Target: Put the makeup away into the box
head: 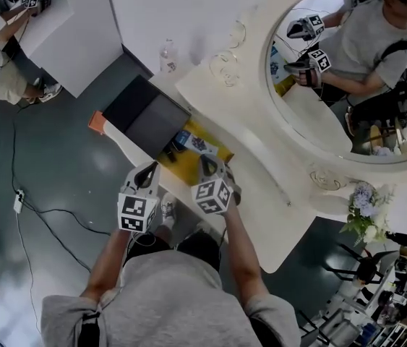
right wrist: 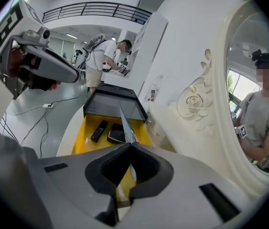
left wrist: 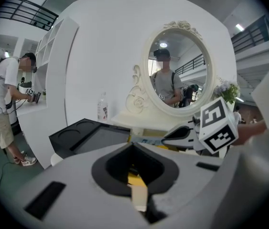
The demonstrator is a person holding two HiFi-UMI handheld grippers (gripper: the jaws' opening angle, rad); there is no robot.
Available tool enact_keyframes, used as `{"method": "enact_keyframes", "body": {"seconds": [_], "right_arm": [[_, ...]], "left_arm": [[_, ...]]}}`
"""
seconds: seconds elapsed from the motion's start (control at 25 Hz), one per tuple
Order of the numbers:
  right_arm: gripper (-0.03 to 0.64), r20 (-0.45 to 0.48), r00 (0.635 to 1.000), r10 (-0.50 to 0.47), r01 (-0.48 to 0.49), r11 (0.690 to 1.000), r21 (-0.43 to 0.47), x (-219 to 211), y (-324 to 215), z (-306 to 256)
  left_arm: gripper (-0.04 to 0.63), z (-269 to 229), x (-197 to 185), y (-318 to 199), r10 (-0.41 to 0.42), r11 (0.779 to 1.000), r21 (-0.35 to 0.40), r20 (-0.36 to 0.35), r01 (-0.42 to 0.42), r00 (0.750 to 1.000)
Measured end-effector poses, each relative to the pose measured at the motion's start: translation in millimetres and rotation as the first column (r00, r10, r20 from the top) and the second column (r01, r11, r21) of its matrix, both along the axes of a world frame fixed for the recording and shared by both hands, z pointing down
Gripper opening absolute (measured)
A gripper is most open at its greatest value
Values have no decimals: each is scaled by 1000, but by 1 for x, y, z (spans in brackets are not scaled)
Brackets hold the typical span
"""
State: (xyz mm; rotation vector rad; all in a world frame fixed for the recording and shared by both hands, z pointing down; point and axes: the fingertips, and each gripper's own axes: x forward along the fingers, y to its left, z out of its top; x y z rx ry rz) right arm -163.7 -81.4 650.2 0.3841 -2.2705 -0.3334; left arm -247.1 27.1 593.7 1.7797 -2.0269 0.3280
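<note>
Yellow mat (right wrist: 79,133) bearing a black lipstick (right wrist: 99,130) and a compact (right wrist: 116,133) just short of the open black box (right wrist: 110,108), right gripper (right wrist: 130,144) pinched shut on a thin blue-white packet (right wrist: 127,125) held edge-up, probably for slipping it into that box, left gripper (left wrist: 134,144) closed and empty alongside.
</note>
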Motion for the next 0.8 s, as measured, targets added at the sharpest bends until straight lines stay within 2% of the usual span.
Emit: {"method": "enact_keyframes", "body": {"seconds": [0.32,0.6,0.64,0.68,0.72,0.8], "right_arm": [[18,-64,998,-18,19,1000,14,-2,4,25],[22,-82,996,-21,22,1000,10,-2,6,31],[72,-86,996,-27,27,1000,-3,-3,7,32],[175,-88,995,-35,33,999,-19,-3,9,35],[222,-89,995,-42,39,999,-35,-4,11,36],[229,-84,995,-46,42,998,-55,-4,14,37]], "left_arm": [[0,12,-5,8,-8,1000,-26,-7,8,1000],[0,9,-6,6,-6,1000,-15,-3,6,1000],[0,8,-6,6,-6,1000,-16,-2,6,1000],[0,8,-7,6,-6,1000,-16,-2,6,1000],[0,8,-7,6,-7,1000,-16,-2,7,1000],[0,7,-7,7,-9,1000,-15,-2,9,1000]]}}
